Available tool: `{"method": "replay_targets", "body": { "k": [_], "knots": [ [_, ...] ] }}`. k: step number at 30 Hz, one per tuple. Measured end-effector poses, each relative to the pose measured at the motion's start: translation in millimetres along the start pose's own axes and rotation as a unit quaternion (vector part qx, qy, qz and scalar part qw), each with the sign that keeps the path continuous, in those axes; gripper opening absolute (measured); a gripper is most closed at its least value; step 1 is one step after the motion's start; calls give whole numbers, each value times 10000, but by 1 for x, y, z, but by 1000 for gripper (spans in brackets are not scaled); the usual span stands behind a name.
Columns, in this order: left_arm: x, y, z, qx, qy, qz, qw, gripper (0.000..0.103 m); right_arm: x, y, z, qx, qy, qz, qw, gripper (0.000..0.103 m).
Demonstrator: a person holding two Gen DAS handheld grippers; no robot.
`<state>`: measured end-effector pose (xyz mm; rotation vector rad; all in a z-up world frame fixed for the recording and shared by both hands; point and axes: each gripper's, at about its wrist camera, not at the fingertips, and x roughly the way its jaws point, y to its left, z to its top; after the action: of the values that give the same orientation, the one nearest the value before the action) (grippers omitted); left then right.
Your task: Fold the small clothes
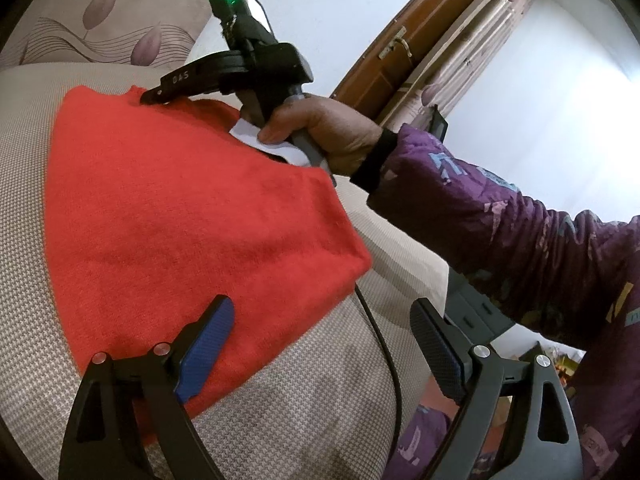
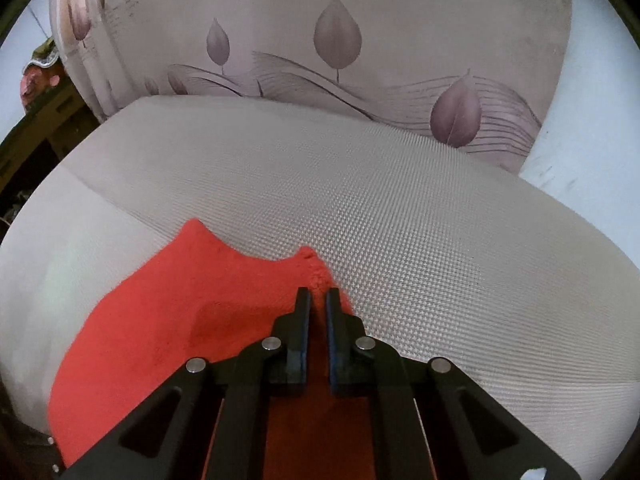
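Garment (image 1: 180,216): solid red-orange, fuzzy, no print. Cushion (image 2: 400,216) under it: beige-grey fine houndstooth weave. Curtain (image 2: 340,40) at 12 o'clock in right wrist view: pale taupe, mauve leaf motifs, thin dark wavy lines. Left gripper (image 1: 324,344): black frame, blue textured finger pads, silver pins. Right gripper (image 2: 318,300): black, blue pads. Sleeve (image 1: 520,240) at 3 o'clock: purple, lilac and blue patches. Door frame (image 1: 420,36) at 1 o'clock: reddish-brown wood.
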<state>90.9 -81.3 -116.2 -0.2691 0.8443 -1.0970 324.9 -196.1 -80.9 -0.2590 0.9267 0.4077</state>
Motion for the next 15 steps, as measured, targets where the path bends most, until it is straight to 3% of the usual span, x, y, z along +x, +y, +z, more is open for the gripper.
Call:
{"method": "replay_targets", "body": {
  "k": [6,8,9,10,15],
  "knots": [
    [0,0,0,6,-12,-19,10000,90,10,-7,-3,42,149,273,9995,10],
    [0,1,0,8,-11,-7,10000,90,11,-21,-2,443,234,611,9969,25],
    [0,0,0,14,-10,4,10000,90,12,-30,-3,680,266,822,9939,26],
    [0,0,0,19,-9,13,10000,90,10,-37,-4,882,232,1024,9906,26],
    [2,-1,0,21,-8,22,10000,90,-28,-60,-16,1426,-348,1157,9824,28]
  ]
}}
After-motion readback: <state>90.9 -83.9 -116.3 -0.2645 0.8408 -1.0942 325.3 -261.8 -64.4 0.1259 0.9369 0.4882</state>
